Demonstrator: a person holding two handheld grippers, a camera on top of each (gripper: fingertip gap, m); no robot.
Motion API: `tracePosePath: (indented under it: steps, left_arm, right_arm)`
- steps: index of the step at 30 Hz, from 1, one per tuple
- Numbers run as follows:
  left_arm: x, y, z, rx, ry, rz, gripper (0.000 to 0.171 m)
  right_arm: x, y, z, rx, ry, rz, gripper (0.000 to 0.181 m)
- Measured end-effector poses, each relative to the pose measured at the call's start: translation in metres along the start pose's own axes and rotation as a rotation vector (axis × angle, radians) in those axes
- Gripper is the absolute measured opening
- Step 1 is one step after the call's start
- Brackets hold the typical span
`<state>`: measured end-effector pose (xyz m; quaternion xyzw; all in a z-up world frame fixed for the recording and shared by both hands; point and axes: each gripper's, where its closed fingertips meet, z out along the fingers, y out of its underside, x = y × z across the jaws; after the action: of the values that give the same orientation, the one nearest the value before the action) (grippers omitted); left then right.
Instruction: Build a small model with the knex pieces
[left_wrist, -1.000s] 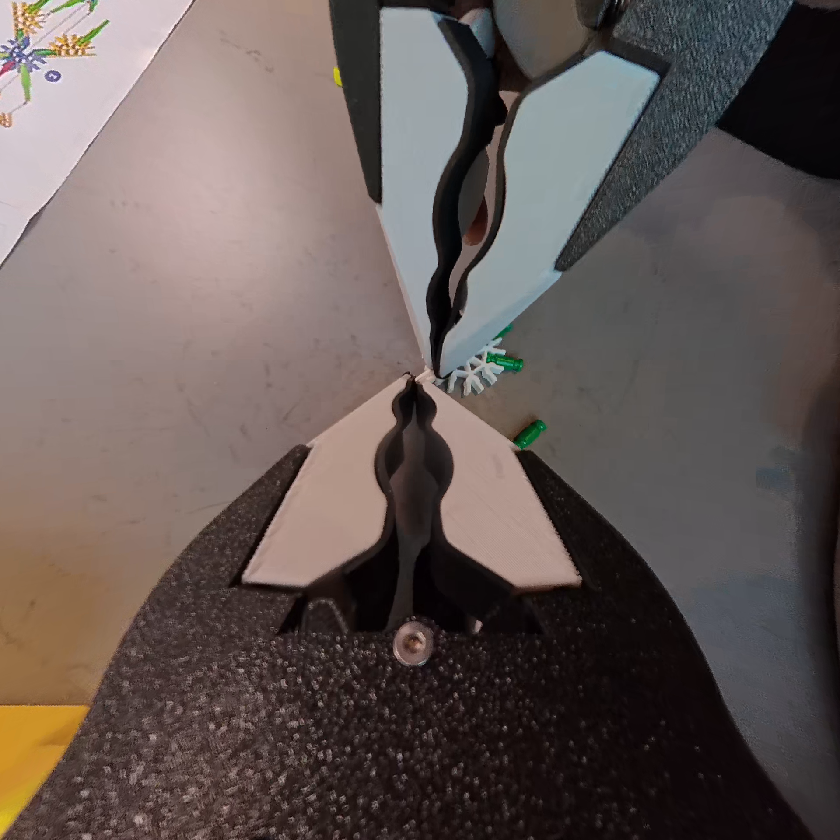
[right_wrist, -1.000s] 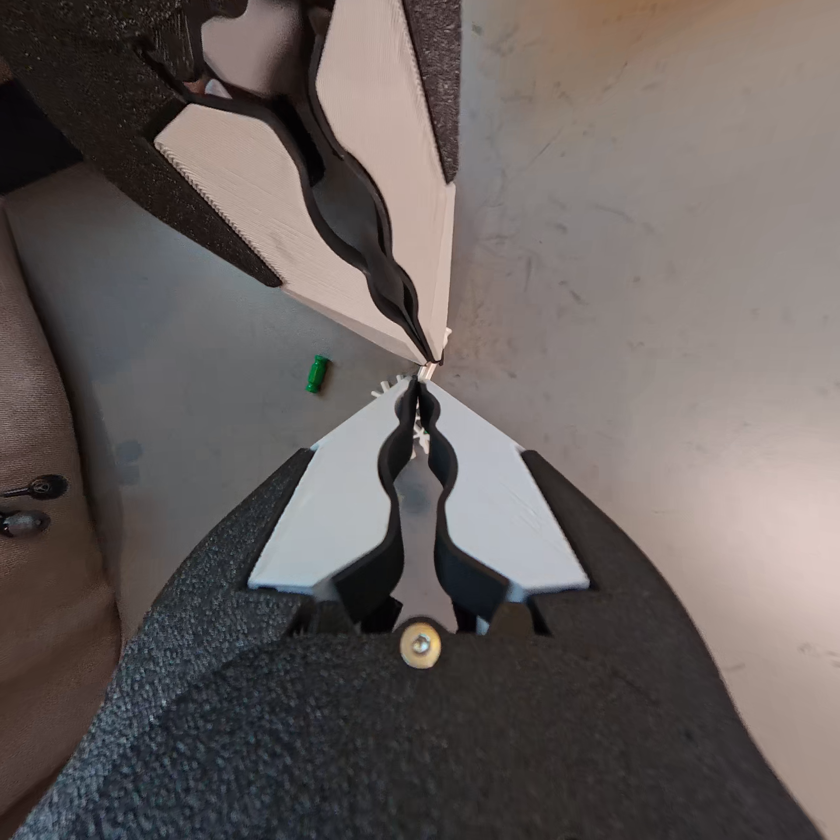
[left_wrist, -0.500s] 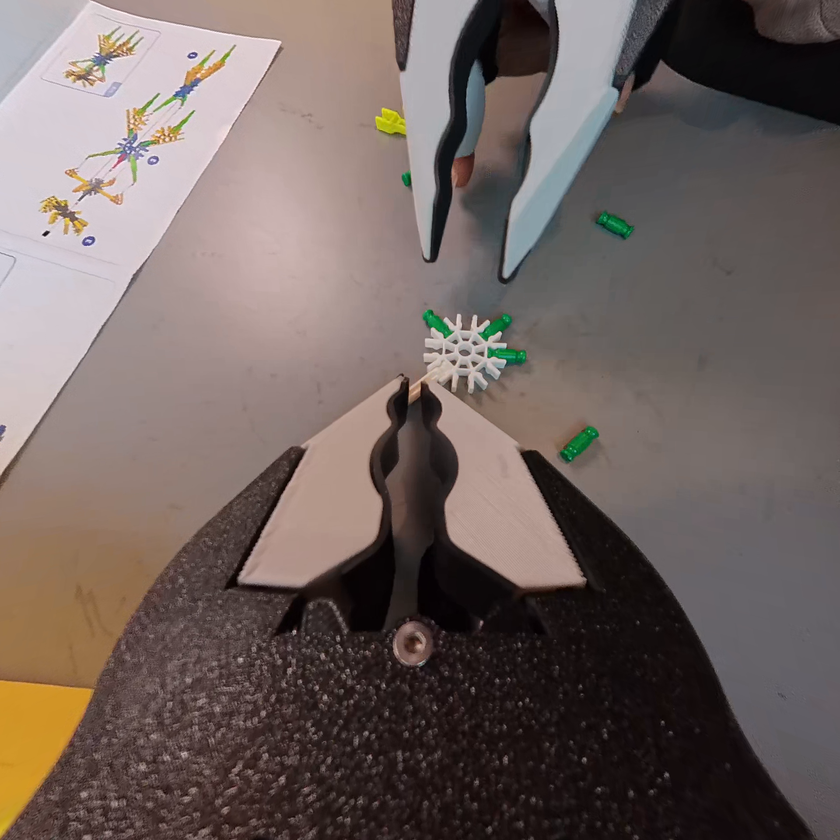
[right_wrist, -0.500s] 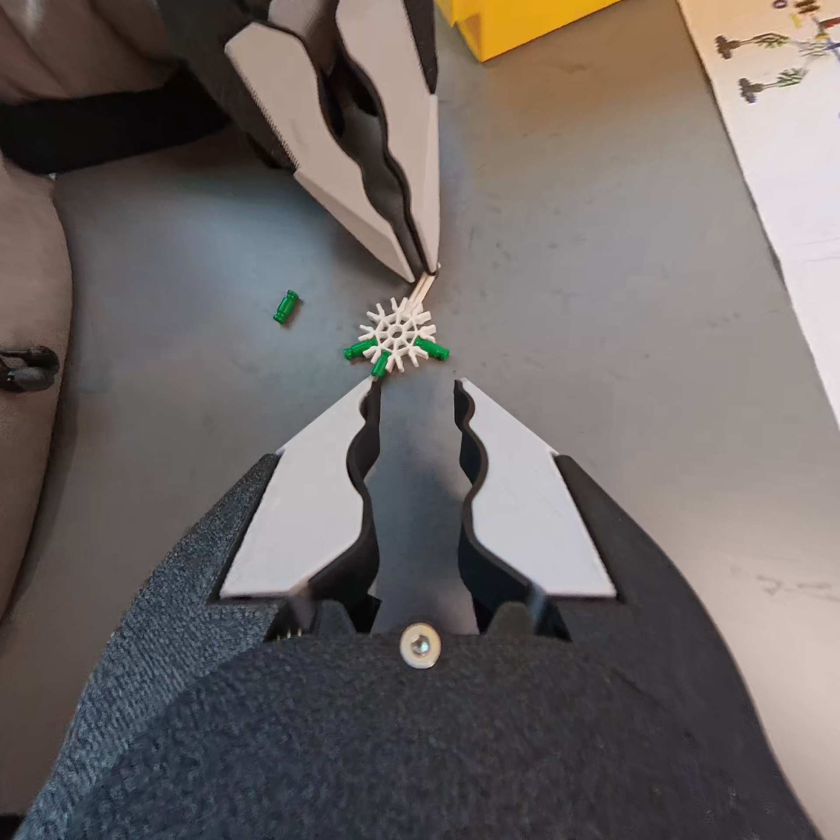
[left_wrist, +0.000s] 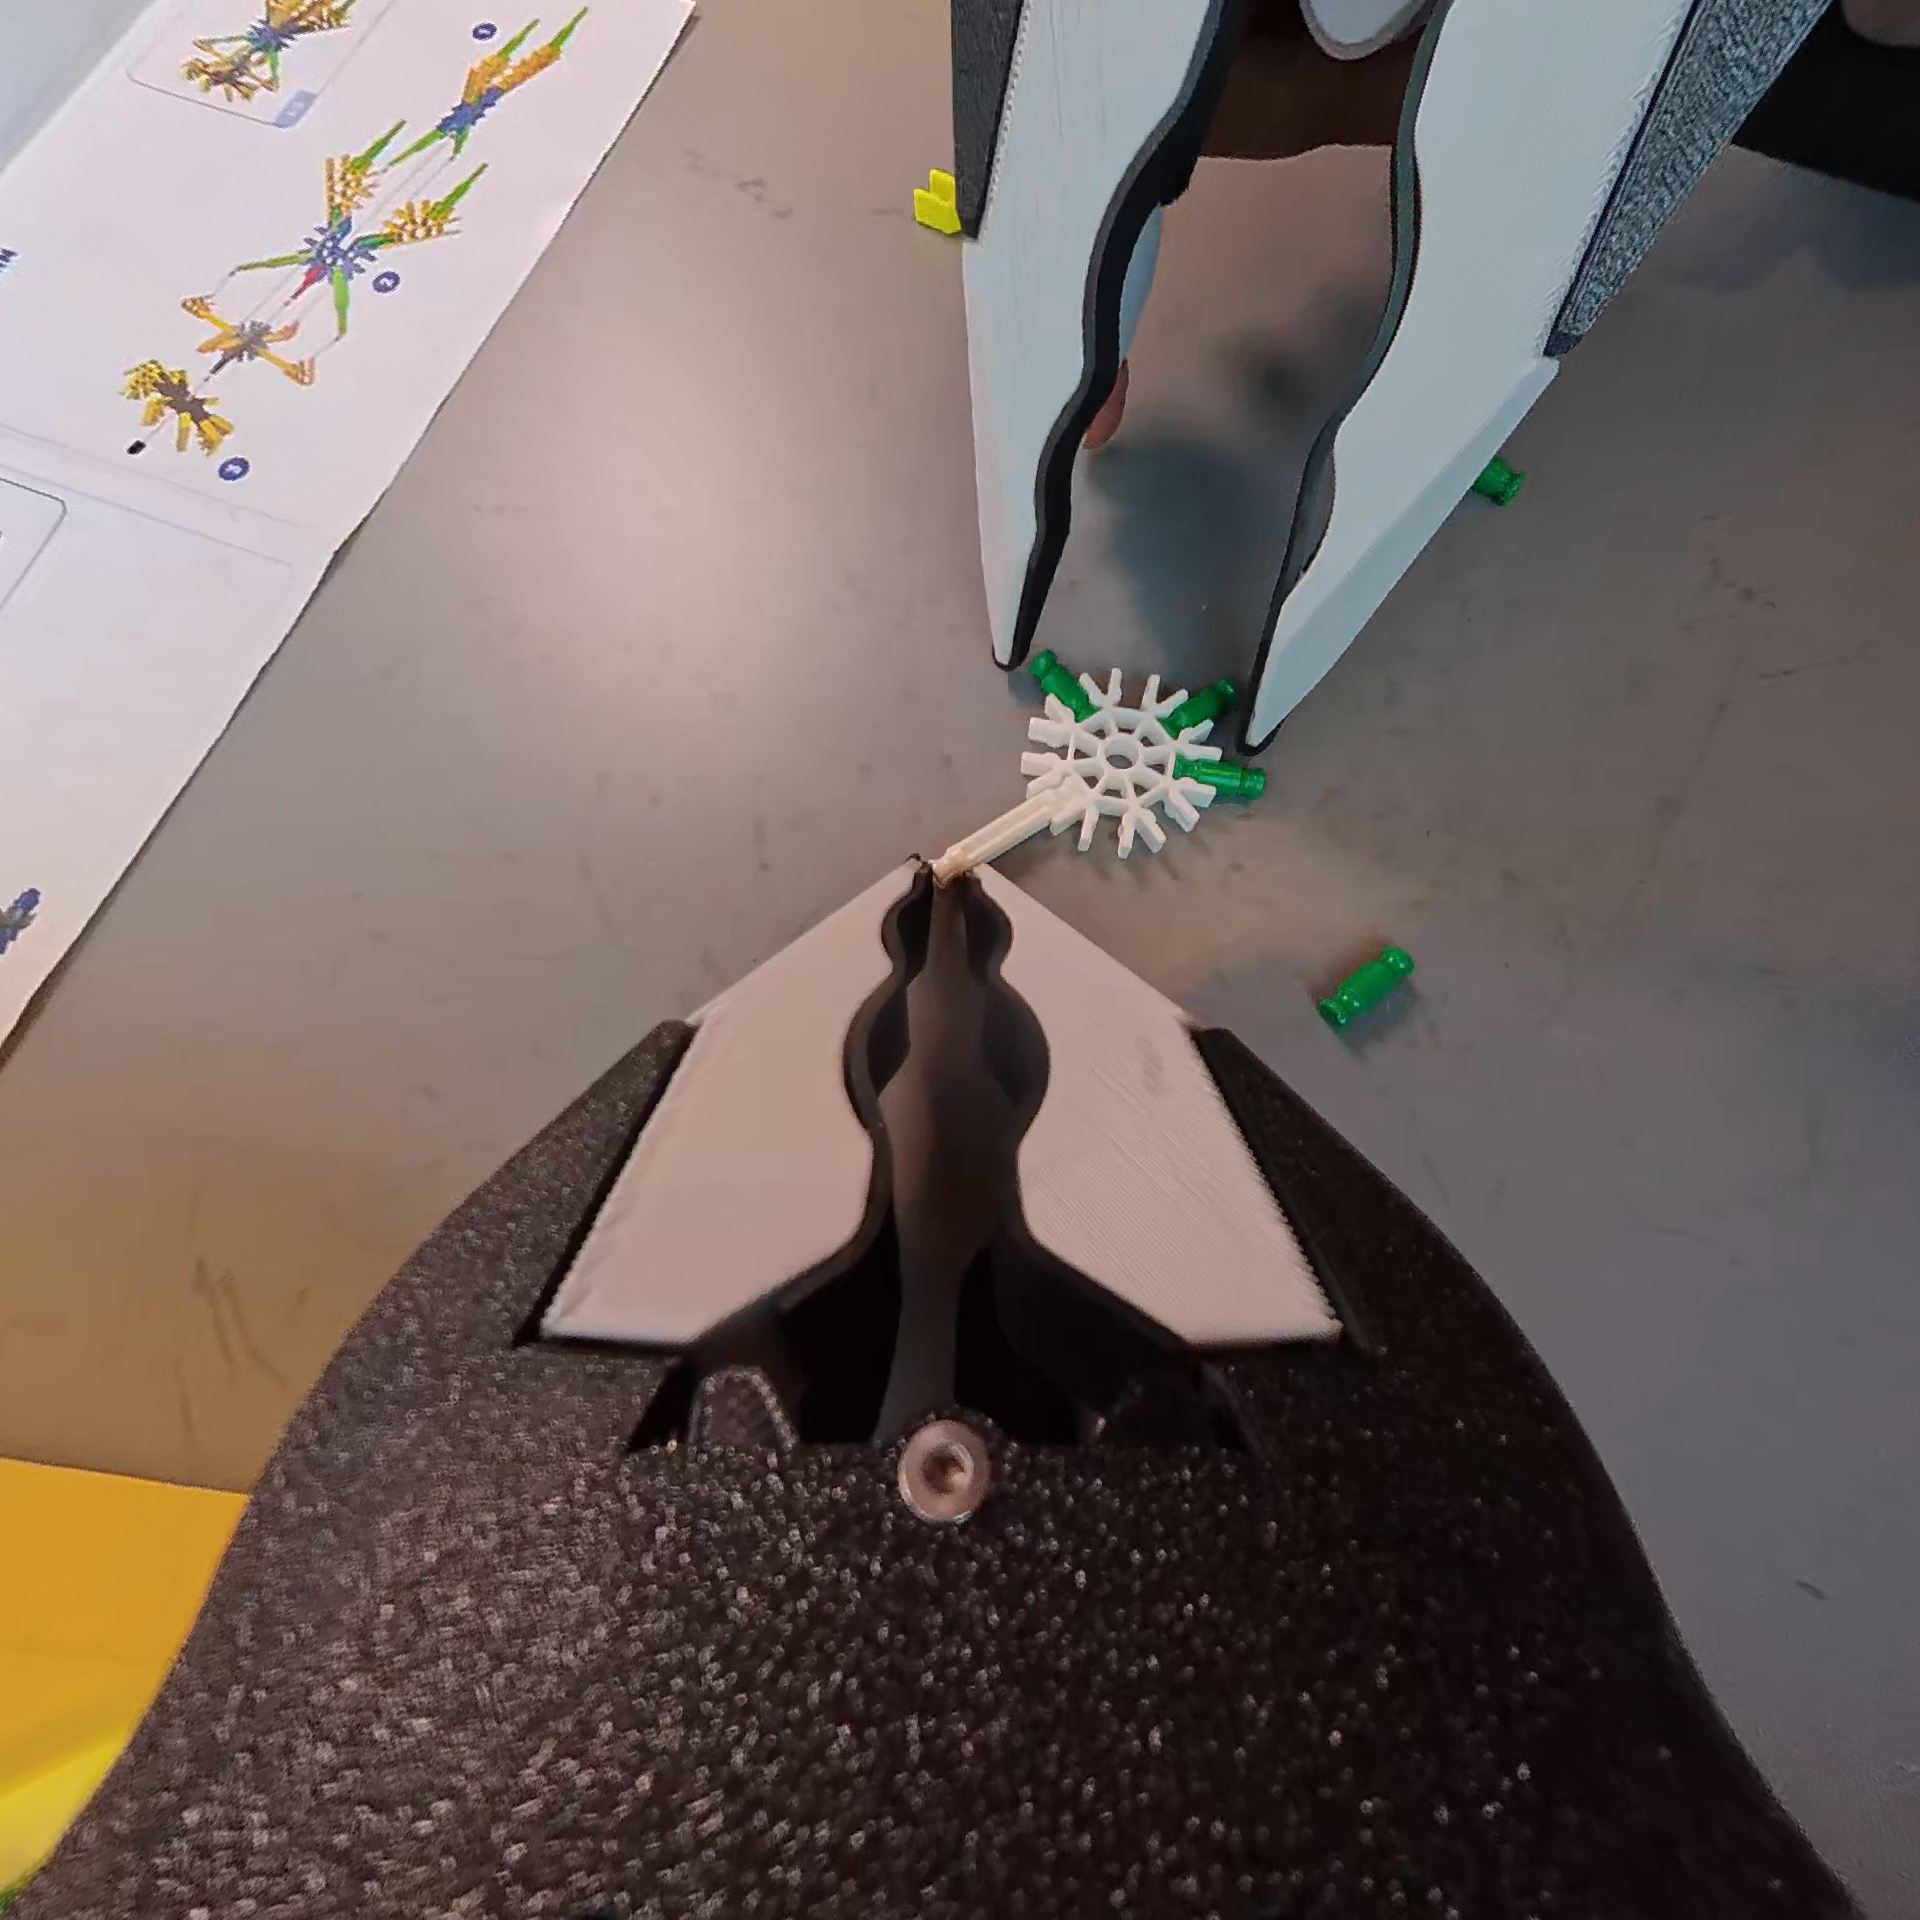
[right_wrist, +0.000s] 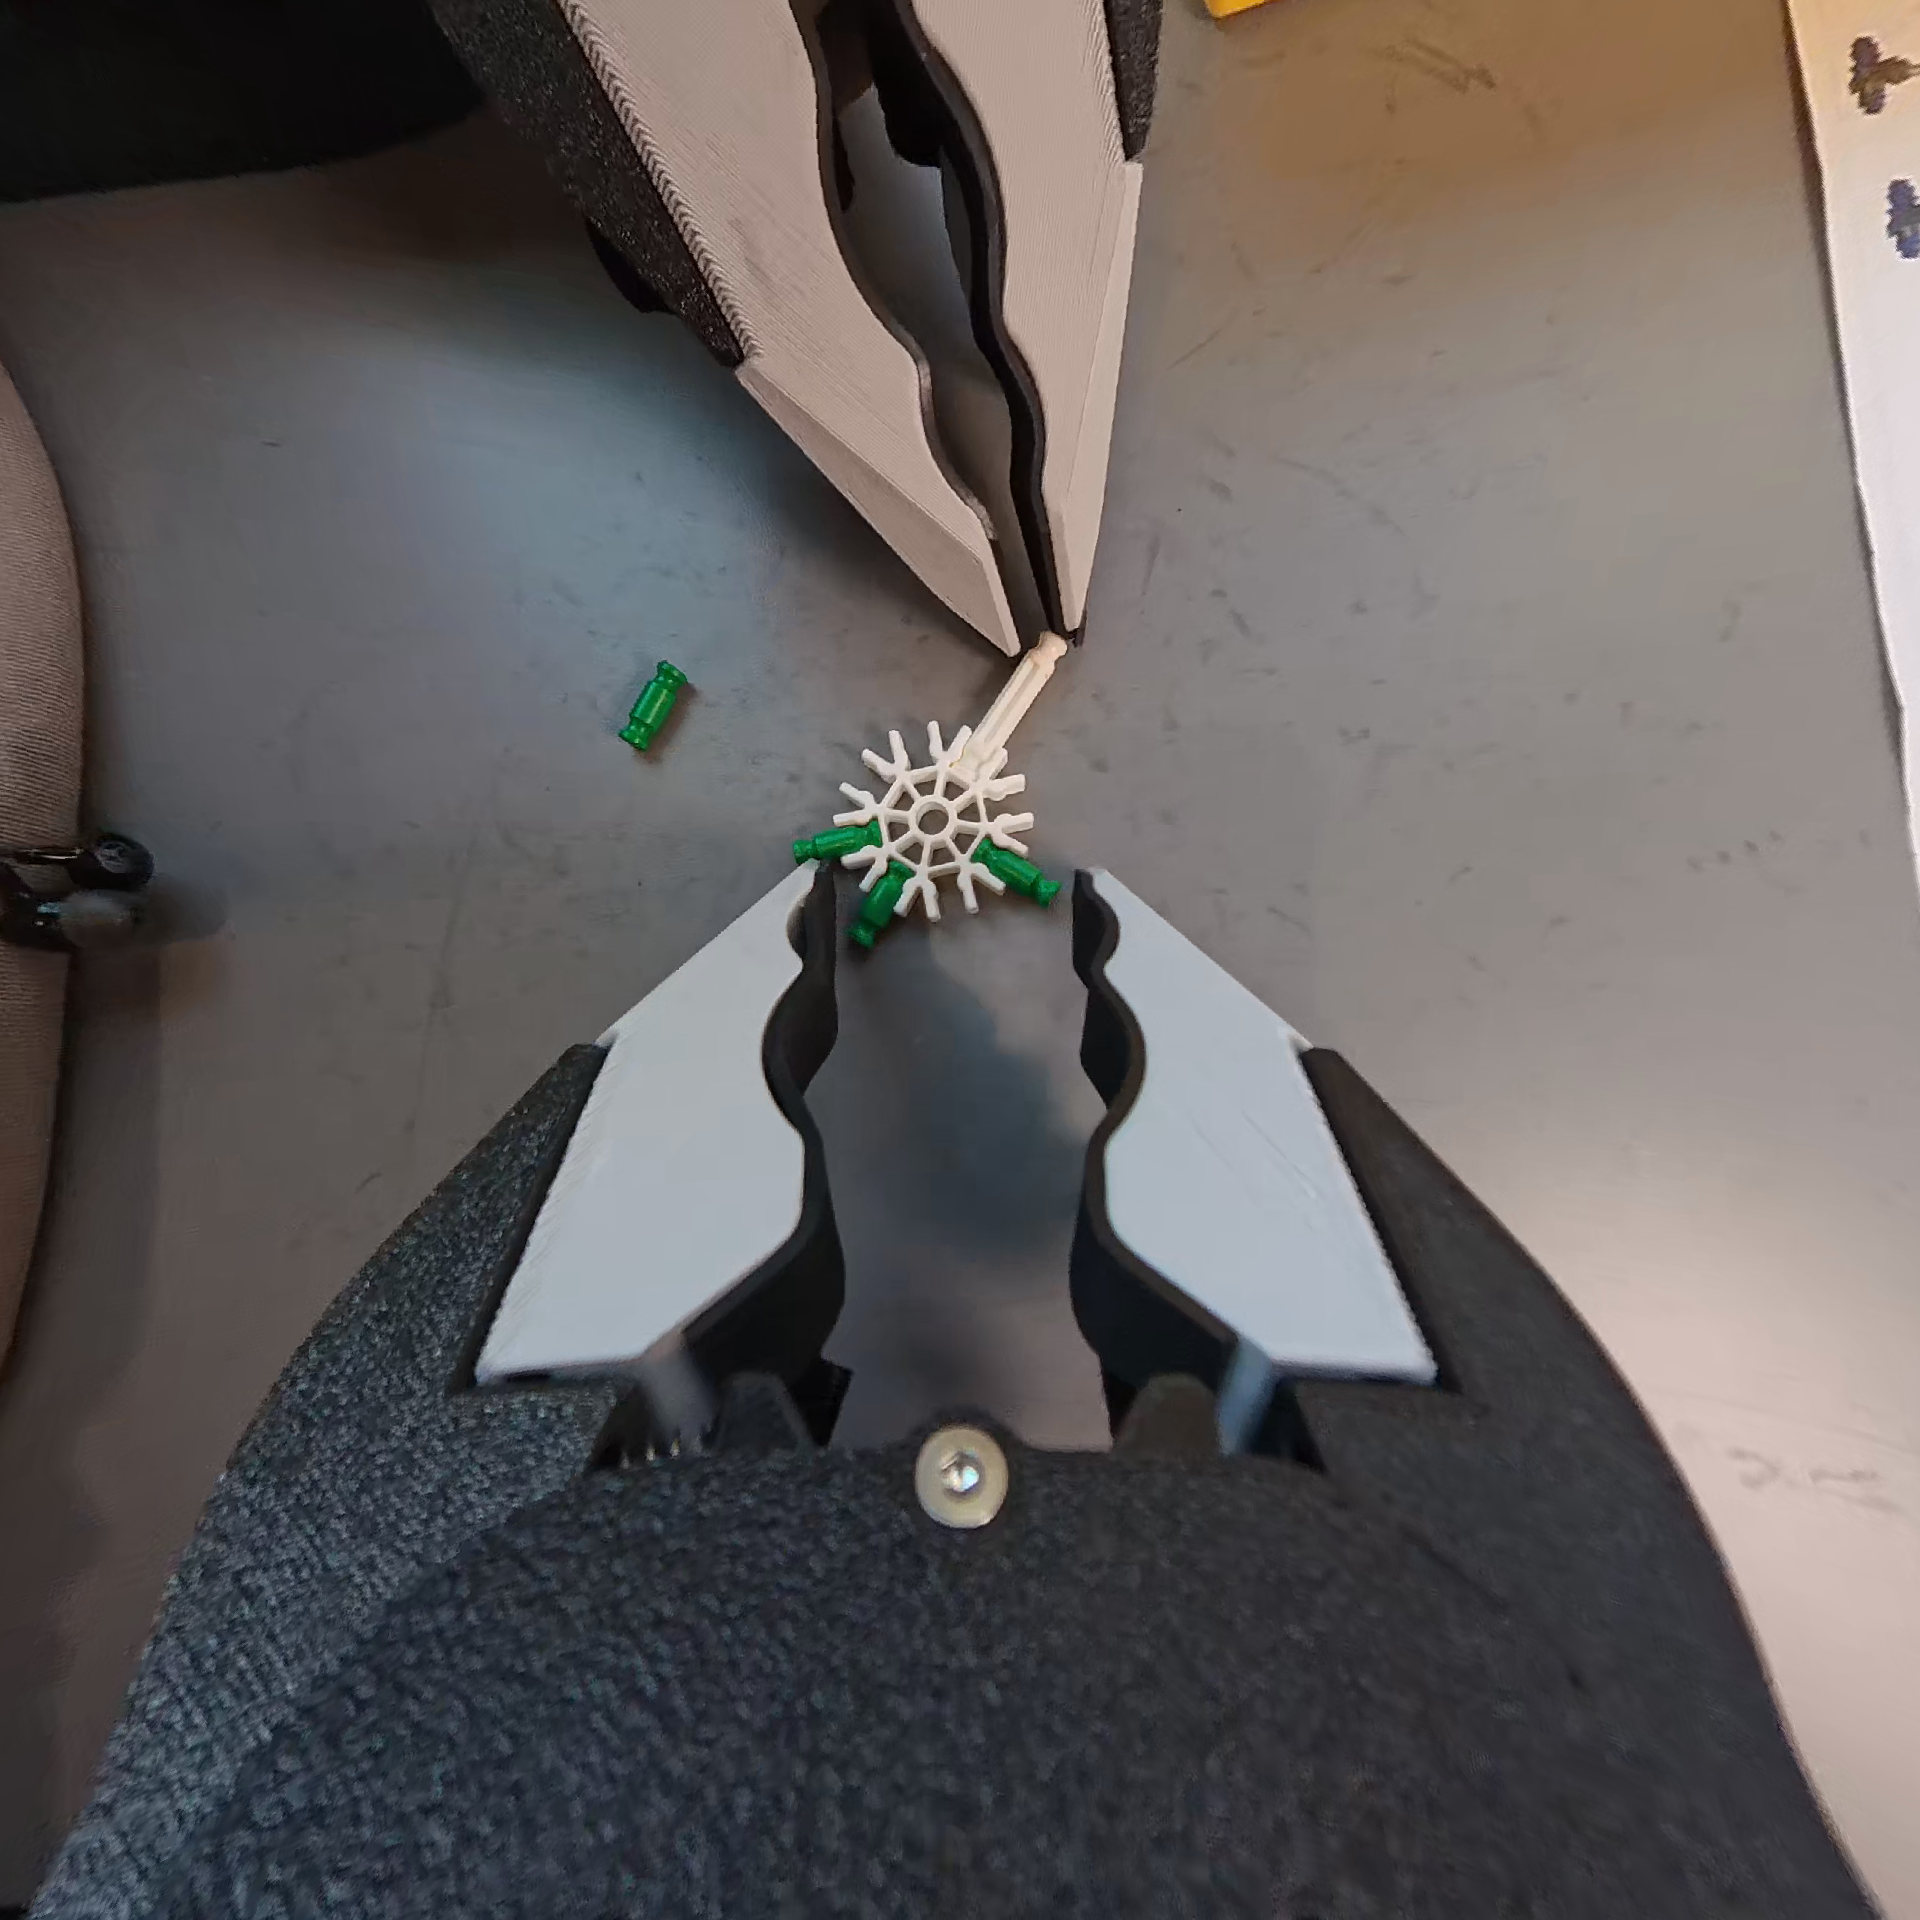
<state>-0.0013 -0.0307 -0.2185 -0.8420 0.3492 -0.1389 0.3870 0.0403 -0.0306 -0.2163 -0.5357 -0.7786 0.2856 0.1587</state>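
A white plastic snowflake-shaped connector (left_wrist: 1120, 762) bristles with green plastic pegs (left_wrist: 1219, 775) on a grey table (left_wrist: 623, 727); beside it, a white-fingered, black-padded gripper (left_wrist: 1132, 696).

Bare table (right_wrist: 1455, 623) lies right of the white connector (right_wrist: 933, 821); a loose green rod (right_wrist: 655, 705) lies left

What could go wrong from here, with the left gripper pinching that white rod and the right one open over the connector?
1. The left gripper grips only the very end of the white rod; it may slip out.
2. The right gripper fingertips straddle the white snowflake connector close to its green pegs; closing could knock them out.
3. The loose green peg could get nudged away.
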Motion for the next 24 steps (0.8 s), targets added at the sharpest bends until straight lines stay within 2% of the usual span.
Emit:
tracePosePath:
  steps: [2,4,9,12,15,18,24]
  left_arm:
    - [0.001,-0.003,-0.002,0.014,0.009,-0.007,0.006]
    - [0.001,-0.013,-0.007,0.069,0.006,-0.022,0.007]
    - [-0.018,-0.04,-0.023,0.269,-0.055,-0.126,0.01]
    - [-0.026,-0.044,-0.026,0.325,-0.082,-0.181,0.011]
    - [-0.03,-0.044,-0.028,0.334,-0.113,-0.164,0.011]
    - [-0.03,-0.045,-0.028,0.336,-0.123,-0.146,0.011]
    - [-0.034,-0.043,-0.026,0.328,-0.137,-0.137,0.011]
  right_arm:
    - [0.008,-0.006,-0.008,0.048,-0.002,0.018,0.045]
    - [0.037,-0.022,-0.023,0.154,0.064,0.032,0.045]
    - [0.163,-0.089,-0.099,0.585,0.445,0.06,0.038]
    - [0.241,-0.106,-0.147,0.71,0.692,0.097,0.019]
    - [0.298,-0.112,-0.174,0.771,0.814,0.17,0.009]
    - [0.329,-0.113,-0.189,0.791,0.892,0.188,0.006]
    - [0.351,-0.107,-0.198,0.834,0.946,0.179,0.002]
